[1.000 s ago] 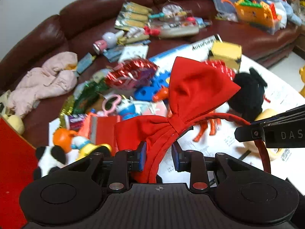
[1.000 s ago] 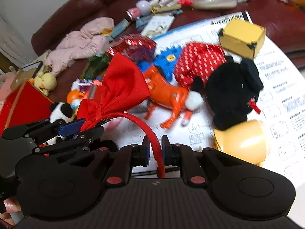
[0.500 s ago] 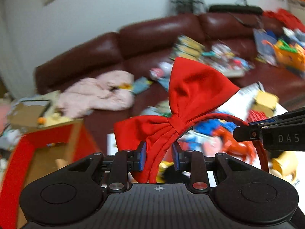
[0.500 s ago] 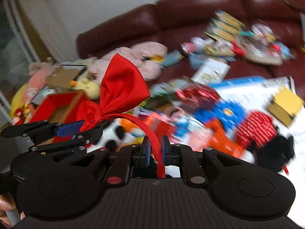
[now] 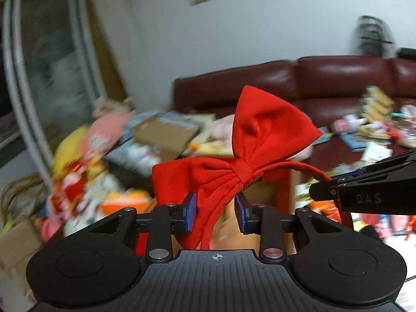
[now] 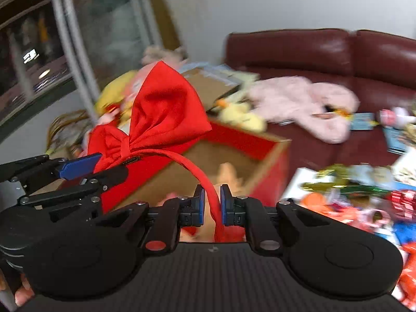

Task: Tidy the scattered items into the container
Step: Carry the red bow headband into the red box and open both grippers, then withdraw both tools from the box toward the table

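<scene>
The right gripper (image 6: pixel 210 204) pinches the thin red band of the bow headband (image 6: pixel 166 111) between its blue pads, the band rising from the jaws and arching up to the left. At the band's other end, the left gripper (image 5: pixel 215 209) has just been opening its jaws; the bow's lower lobe and the band hang between the blue pads (image 5: pixel 191 208), which stand slightly apart from the fabric on the right side, so the grip looks loosened. From the left wrist view the bow spreads up and ahead of the fingers, and the right gripper's black fingers reach in from the right onto the band.

Just beyond and below the right gripper sits the red cardboard box (image 6: pixel 270 166), open at the top, with a pale toy inside; the headband hangs above its near edge. Behind the box lie a yellow duck plush (image 6: pixel 241 118) and a pink fluffy garment (image 6: pixel 306 104) on the dark red leather sofa (image 6: pixel 338 52). To the right of the gripper, blurred toys (image 6: pixel 364 195) are scattered.
</scene>
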Demonstrator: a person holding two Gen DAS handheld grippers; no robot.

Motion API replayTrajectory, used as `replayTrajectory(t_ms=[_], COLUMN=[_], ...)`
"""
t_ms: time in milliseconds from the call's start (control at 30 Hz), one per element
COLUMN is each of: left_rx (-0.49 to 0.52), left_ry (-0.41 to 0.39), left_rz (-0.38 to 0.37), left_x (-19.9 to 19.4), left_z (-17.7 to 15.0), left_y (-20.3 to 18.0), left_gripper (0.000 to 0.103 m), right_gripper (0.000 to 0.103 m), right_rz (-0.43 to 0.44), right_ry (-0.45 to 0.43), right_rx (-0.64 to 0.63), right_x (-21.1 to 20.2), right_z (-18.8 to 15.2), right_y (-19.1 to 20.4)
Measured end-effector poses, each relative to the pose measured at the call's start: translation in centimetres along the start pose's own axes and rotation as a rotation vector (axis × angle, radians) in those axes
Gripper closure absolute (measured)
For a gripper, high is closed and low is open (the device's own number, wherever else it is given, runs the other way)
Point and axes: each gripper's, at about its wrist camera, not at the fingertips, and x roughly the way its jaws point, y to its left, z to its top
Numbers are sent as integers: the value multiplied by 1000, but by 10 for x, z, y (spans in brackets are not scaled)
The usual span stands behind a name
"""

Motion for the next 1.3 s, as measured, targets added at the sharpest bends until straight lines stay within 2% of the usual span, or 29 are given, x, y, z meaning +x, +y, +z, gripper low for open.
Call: replayTrajectory(t_ms=[33,67,133,167,233,300,333,367,433,500,600,700,1200,1300], left_rx=[-22,-45,-94,-128,-172,-148,-137,-139,-164,-166,-164,-161,-123,-116], left_ry=[22,47,95,125,175,200,215,236,258,263,267,270,293,281], left_rz=[19,36,46,27,0,63,98,112,93,92,76,53,27,16], left_x=[2,5,11,14,19,25,28,33,39,40,46,55,68,65], left_z=[-7,-14,-28,-36,-48,-58,-64,-68,-72,-75,-76,-75,-69,-64], left_y=[10,20,37,48,59,61,61,62,66,67,63,56,39,34], left_gripper=[66,59,60,66,68,61,52,37,23,23,19,12,11,7], right_gripper=[89,89,89,89,87,87,88,85,75,58,52,34,26,23], right_rz=[19,33,68,96,143,140,129,121,117,87,69,76,65,56], right_ry=[24,47,103,134,192,214,215,219,223,210,196,196,196,177], right_rx=[-20,-37,-69,-77,-101,-167,-188,-189,-153,-114,-72,-46,34,46], right_x=[12,22,42,52,64,75,77,80,81,79,78,77,71,63], right_z=[0,-1,-5,-8,-17,-26,-28,-29,-29,-25,-24,-25,-24,-21], right_y=[11,20,37,43,57,73,77,76,68,58,49,42,12,4])
